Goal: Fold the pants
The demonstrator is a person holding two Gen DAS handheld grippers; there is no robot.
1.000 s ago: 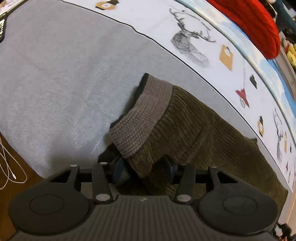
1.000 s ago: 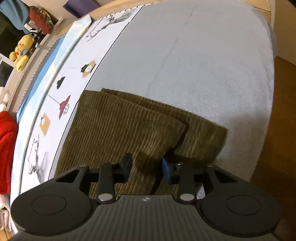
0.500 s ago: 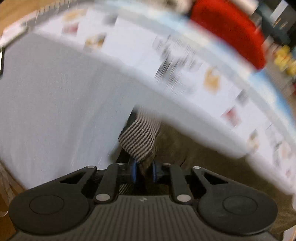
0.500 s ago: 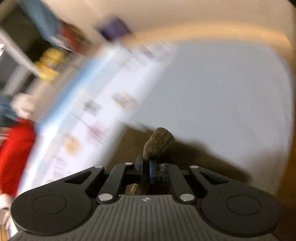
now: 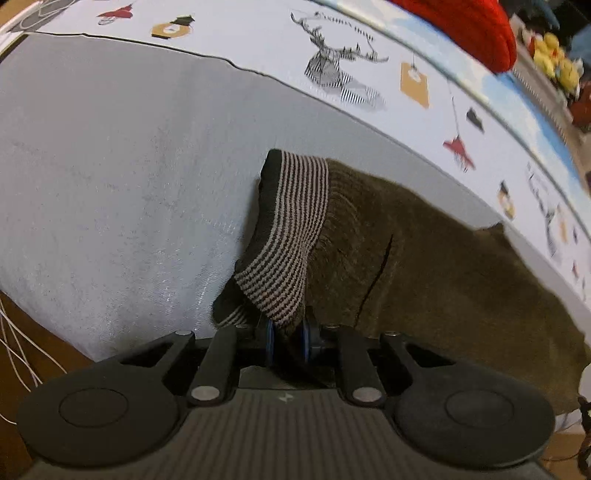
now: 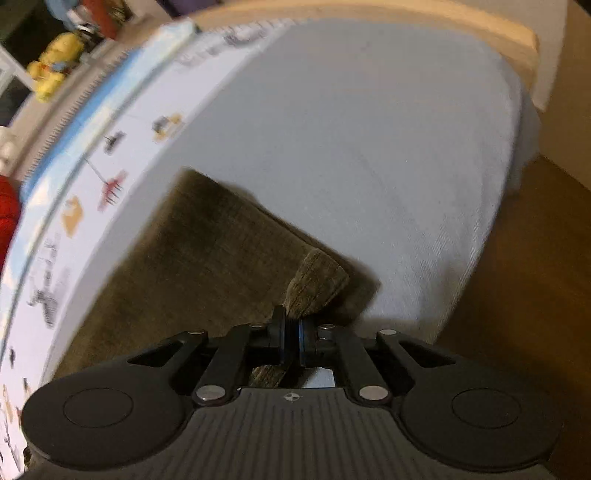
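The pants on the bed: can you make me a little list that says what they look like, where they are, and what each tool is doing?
pants: brown corduroy, striped knit waistband
place: on grey bed cover, beside picture-printed sheet
left tool: shut on waistband
right tool: shut on pants at a leg end
nearby: red cloth, yellow plush toy

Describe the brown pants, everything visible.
The pants are olive-brown ribbed corduroy with a striped knit waistband, lying mostly flat on the grey bedsheet. The left gripper pinches the waistband, lifting it; the right gripper pinches a leg end, raised off the sheet.
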